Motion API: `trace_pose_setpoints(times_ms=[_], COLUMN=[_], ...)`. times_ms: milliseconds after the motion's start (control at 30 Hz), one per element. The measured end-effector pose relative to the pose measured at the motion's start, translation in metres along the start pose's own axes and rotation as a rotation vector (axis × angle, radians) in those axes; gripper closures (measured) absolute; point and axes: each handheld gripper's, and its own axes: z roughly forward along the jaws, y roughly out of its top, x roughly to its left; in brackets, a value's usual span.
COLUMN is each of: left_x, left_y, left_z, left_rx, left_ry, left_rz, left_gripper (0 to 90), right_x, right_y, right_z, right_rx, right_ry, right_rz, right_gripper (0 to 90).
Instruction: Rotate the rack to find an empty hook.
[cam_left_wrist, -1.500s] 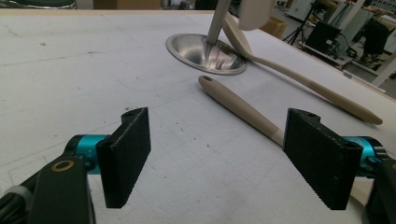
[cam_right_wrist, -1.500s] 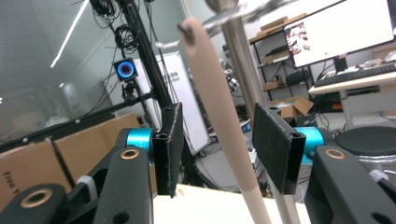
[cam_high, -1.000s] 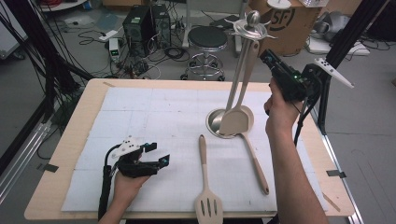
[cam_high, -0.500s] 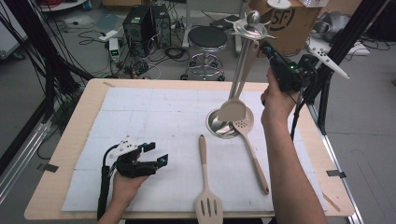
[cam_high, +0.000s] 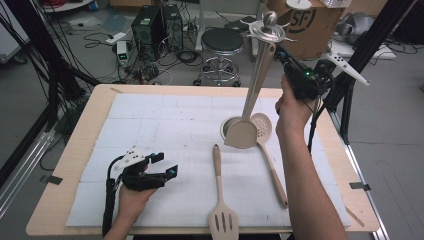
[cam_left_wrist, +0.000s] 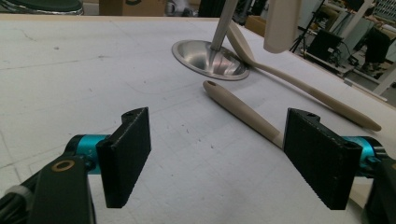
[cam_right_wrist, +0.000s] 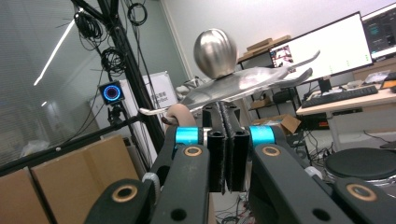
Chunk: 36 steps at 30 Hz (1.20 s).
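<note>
Right tongs (cam_high: 282, 54) pressed together beside rack top (cam_high: 269, 30); spatula (cam_high: 248, 107) hangs there. Left tongs (cam_high: 165, 165) apart, resting on worktop (cam_high: 75, 150).

Wooden table (cam_high: 95, 115) under white gridded mat (cam_high: 165, 125); metal stand base (cam_high: 227, 127), slotted spoon (cam_high: 267, 150), slotted spatula (cam_high: 220, 200) on mat.

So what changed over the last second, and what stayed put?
The right gripper rose toward the stand's top; the solid spoon now hangs there. The left gripper, slotted spoon and spatula stayed put.
</note>
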Motion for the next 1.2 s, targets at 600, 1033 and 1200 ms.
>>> trace_pose_setpoints(times_ms=[600,1033,1200], left_x=[0.001,0.002,0.003], left_y=[0.0,0.0,0.0], left_z=[0.0,-0.002,-0.004], left_rx=[-0.002,-0.005,-0.006], left_ry=[0.0,0.004,0.011], left_rz=[0.002,-0.003,-0.003], left_gripper=[24.3,24.3,24.2], right_x=[0.021,0.034,0.032], right_y=[-0.008,-0.012,-0.012], right_z=[0.011,0.029,0.021], right_rx=[0.017,0.048,0.052], right_ry=[0.035,0.069,0.068], right_rz=[-0.013,-0.018,-0.031], right_gripper=[89.8,89.8,89.9])
